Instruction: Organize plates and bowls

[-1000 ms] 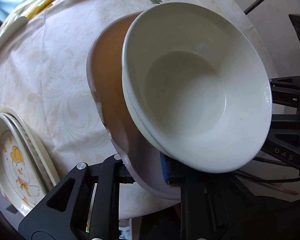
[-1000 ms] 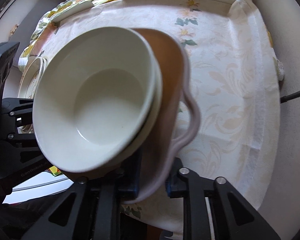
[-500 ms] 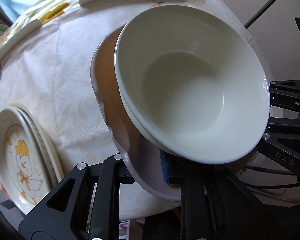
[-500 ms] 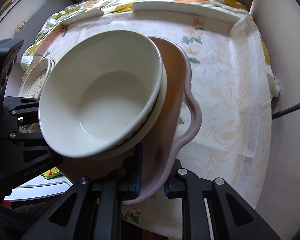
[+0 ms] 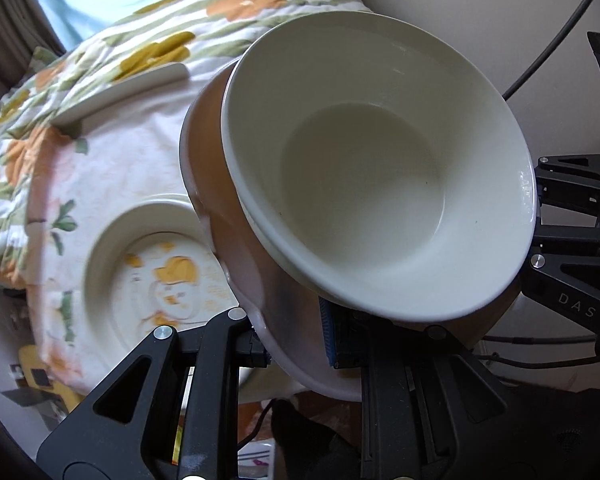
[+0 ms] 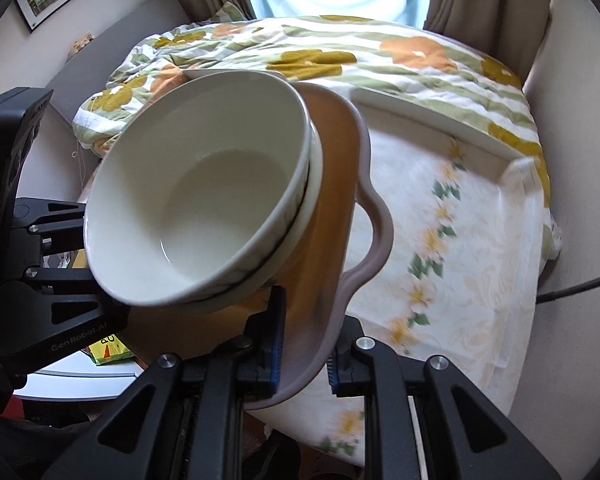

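Between both jaws, tray (image 5: 236, 264) with bowls (image 5: 380, 168)

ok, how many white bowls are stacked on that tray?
2, nested: the top bowl sits inside a lower bowl whose rim shows beneath it, both on the brown tray. More could be hidden underneath.

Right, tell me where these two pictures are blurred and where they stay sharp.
Left wrist view: the duck-print plate and tablecloth are smeared by motion, while the white bowl is crisp. Right wrist view: the tablecloth's flower border streaks, but the bowl and tray handle stay sharp.
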